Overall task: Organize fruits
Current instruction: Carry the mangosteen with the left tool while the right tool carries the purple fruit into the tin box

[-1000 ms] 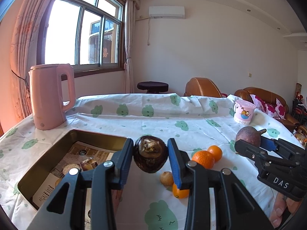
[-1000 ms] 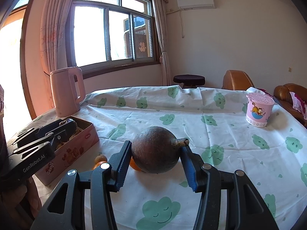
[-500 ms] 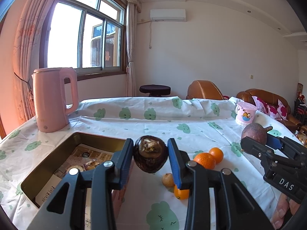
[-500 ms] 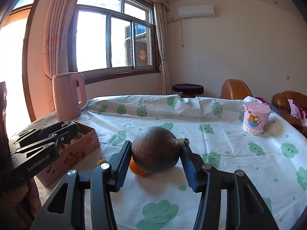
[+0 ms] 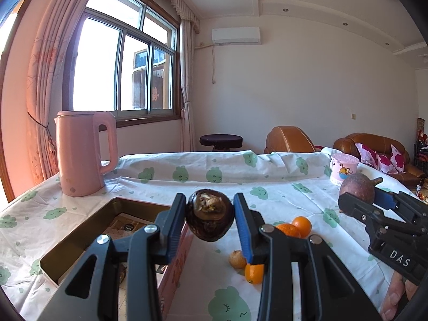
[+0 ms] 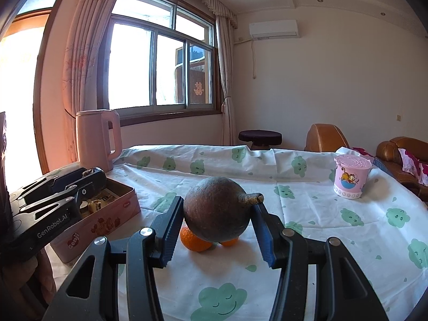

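Observation:
My left gripper [image 5: 210, 218] is shut on a dark brown fruit [image 5: 210, 216] with a pale torn top, held above the right wall of an open pink tin box [image 5: 80, 230]. My right gripper [image 6: 218, 218] is shut on a larger round brown fruit [image 6: 216, 214] with a short stem pointing right. That same fruit [image 5: 357, 188] and the right gripper [image 5: 371, 206] appear at the right of the left wrist view. On the cloth lie oranges [image 5: 302, 224], a small orange piece [image 5: 254, 272] and a small tan fruit [image 5: 236, 259]. Two oranges [image 6: 194, 239] sit under the right-held fruit.
A pink kettle [image 5: 83, 152] stands at the table's far left, behind the tin box [image 6: 107, 214], which holds printed paper and small items. A pink lidded cup [image 6: 350, 179] stands at the far right. A cloud-print tablecloth [image 6: 321, 214] covers the table; brown sofas lie beyond.
Both views have tilted upward a little, so the table and fruits sit lower in the frames. Each gripper still holds its fruit, and nothing on the cloth has moved.

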Demonstrator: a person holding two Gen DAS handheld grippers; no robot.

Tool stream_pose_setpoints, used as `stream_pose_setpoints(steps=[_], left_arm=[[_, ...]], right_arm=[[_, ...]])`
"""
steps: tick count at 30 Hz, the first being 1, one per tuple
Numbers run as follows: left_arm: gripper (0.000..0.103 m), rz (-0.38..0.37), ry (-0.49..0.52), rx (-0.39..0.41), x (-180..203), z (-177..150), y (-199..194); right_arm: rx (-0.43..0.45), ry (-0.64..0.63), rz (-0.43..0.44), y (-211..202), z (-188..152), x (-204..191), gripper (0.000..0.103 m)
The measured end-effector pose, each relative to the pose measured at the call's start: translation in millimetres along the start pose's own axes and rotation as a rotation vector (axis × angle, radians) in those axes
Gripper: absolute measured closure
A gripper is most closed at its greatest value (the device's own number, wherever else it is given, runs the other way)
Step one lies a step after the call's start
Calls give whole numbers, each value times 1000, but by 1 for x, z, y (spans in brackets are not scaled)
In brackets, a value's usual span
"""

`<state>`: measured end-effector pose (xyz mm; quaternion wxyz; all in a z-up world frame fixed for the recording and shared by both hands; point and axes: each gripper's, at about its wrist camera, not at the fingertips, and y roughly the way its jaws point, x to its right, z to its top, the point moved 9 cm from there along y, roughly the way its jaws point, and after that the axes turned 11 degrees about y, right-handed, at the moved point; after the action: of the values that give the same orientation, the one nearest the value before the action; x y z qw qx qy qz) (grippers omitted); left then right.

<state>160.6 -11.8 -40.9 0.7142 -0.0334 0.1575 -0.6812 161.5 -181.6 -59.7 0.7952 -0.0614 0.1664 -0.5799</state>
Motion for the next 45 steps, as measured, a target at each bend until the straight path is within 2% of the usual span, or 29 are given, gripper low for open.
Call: stream_pose_setpoints(steps=[13,22,45], left_arm=[[65,18,5,40,-1,4,-9],[65,13,2,25,-7,1,-12],[65,158,-90,-101,-121,-26,-8]], right_arm=[[99,-30,8,-19,8,-5,50],[77,-48,12,-12,6,-13,50],[-23,-137,228,17,-1,-126,50]])
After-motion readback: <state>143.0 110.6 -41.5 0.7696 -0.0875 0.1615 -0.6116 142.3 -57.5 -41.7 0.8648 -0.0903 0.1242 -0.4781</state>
